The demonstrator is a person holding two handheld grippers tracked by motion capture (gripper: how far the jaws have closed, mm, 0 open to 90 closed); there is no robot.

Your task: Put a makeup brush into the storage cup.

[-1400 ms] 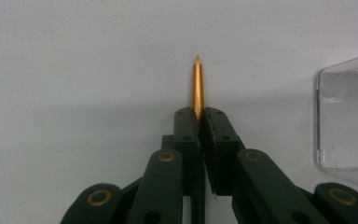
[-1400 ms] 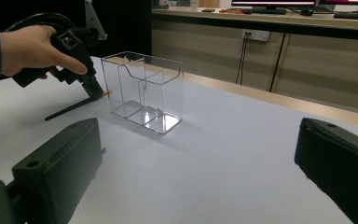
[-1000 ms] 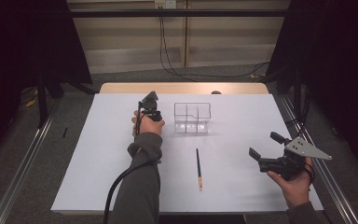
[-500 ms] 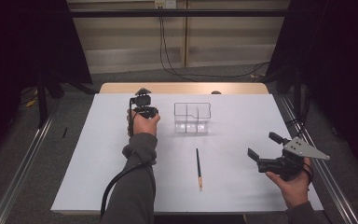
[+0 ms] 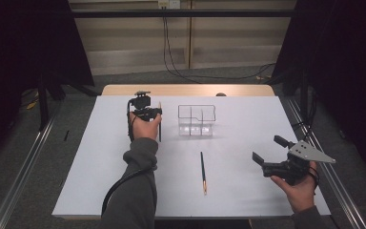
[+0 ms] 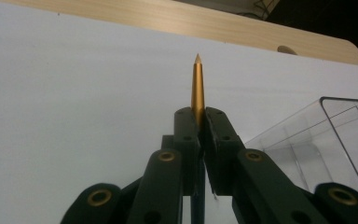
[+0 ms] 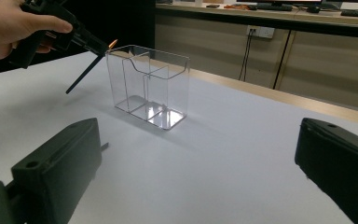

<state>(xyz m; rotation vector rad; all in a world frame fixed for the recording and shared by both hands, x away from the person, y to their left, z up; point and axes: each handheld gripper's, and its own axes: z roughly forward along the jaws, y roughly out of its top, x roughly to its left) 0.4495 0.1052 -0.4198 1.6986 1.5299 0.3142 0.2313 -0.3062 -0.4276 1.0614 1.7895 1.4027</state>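
Note:
My left gripper (image 5: 157, 113) hovers over the white table (image 5: 248, 191), left of a clear plastic holder (image 5: 197, 120) with several compartments. It is shut on a dark pencil (image 5: 160, 130) that hangs toward me below the jaws. In the left gripper view the gripper (image 6: 199, 116) pinches the pencil's gold pointed end (image 6: 197, 84), with the holder (image 6: 326, 140) at the right. A second dark pencil (image 5: 203, 171) with an orange tip lies flat in the table's middle. My right gripper (image 5: 270, 153) is held near the right edge, open and empty; its own view looks between the spread jaws (image 7: 198, 140) at the holder (image 7: 149, 86).
The table's wooden far edge (image 5: 186, 89) shows beyond the white sheet. Metal rails (image 5: 24, 167) run along both sides on the floor. Cables (image 5: 181, 71) hang behind the table. In the right gripper view a hand (image 7: 14, 25) carries the left gripper with its pencil (image 7: 81, 77).
The left hand has lifted a little and shifted left with the pencil, and the wrist has turned so the pencil hangs beside the hand. The right gripper has stayed put.

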